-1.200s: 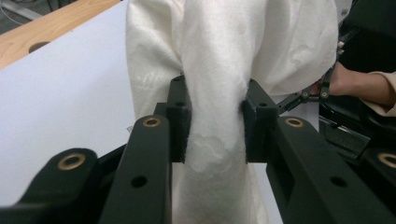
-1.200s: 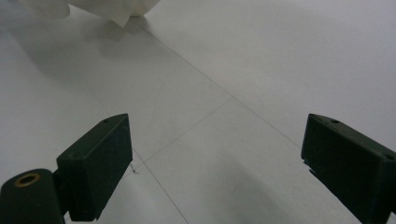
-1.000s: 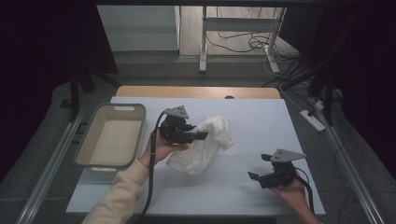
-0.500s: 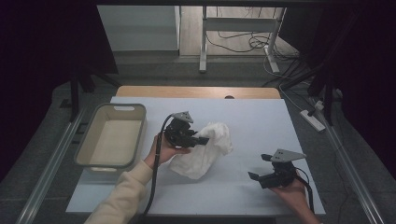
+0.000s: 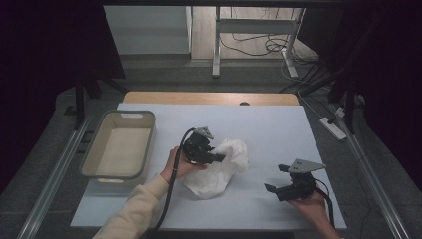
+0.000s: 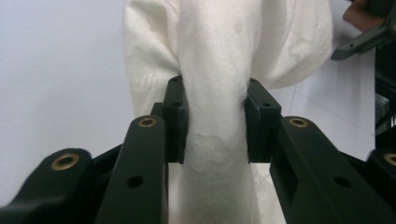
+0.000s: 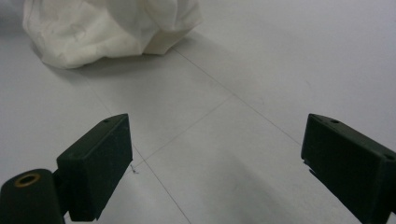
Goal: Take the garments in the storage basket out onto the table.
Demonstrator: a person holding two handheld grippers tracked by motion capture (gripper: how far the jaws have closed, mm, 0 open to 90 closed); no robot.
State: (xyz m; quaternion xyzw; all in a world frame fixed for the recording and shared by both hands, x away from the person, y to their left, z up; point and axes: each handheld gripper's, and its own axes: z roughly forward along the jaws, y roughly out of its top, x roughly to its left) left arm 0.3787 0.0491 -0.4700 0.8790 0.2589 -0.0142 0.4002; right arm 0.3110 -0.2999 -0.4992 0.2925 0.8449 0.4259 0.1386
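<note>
Sinking lower, left gripper still clamps the cloth.

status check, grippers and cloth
Left gripper shut on white cloth, low over table. Right gripper open, nothing between. Bin at left, path clear.

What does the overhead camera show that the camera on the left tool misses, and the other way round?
High view alone: the grey bin left of the cloth, the person's cream sleeve, and the whole right tool standing open, apart from the cloth. Left gripper view alone: close up, the left tool has its two black pads pressed on a bunched fold of the white cloth. Both share the cloth, the pale table and the left tool on the cloth.
</note>
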